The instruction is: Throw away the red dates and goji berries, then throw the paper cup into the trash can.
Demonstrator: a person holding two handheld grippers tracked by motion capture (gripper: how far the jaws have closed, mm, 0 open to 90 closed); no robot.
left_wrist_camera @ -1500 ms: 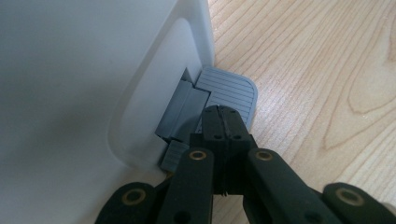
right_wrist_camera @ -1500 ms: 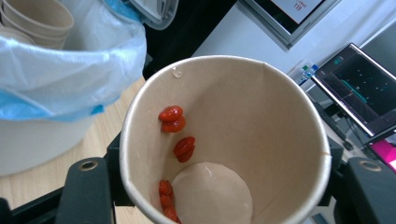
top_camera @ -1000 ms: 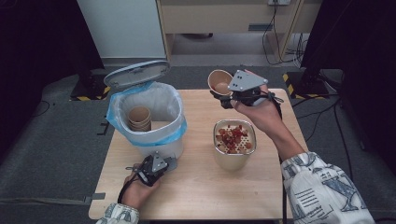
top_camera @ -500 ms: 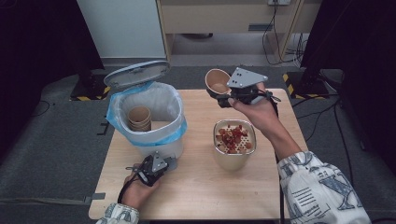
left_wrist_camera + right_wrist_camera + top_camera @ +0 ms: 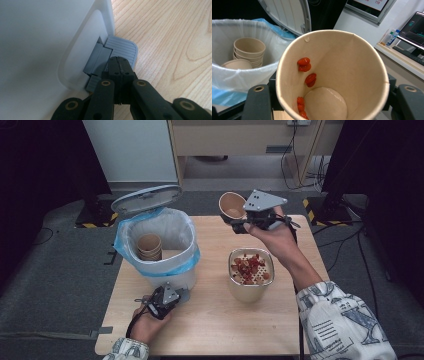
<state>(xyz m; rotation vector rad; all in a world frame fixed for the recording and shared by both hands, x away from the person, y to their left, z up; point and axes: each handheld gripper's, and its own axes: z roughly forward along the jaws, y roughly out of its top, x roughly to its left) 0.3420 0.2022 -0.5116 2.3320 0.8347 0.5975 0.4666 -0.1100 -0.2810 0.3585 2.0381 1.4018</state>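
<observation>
Right gripper (image 5: 239,222) clamps a paper cup (image 5: 231,205), jaws squeezing its wall, held up over the table's far edge at about twelve o'clock from the metal container (image 5: 250,287). Look inside on the right gripper view: a few red bits (image 5: 304,61) cling to the wet inner wall, the bottom nearly bare. That cup looks light and thin-walled, so it should crush easily; a hold low on the wall, near the stiffer base, seems safest, and the damp inside may make it slippery.

Left gripper (image 5: 162,301), jaws closed on nothing, presses down on the grey pedal (image 5: 123,48) of the white bin (image 5: 165,277), and the lid (image 5: 146,199) stands up at the bin's far side.

One held cup, one stack of cups (image 5: 149,246) in the blue-lined bin at nine o'clock from the held one, one container of red pieces, one bin.
</observation>
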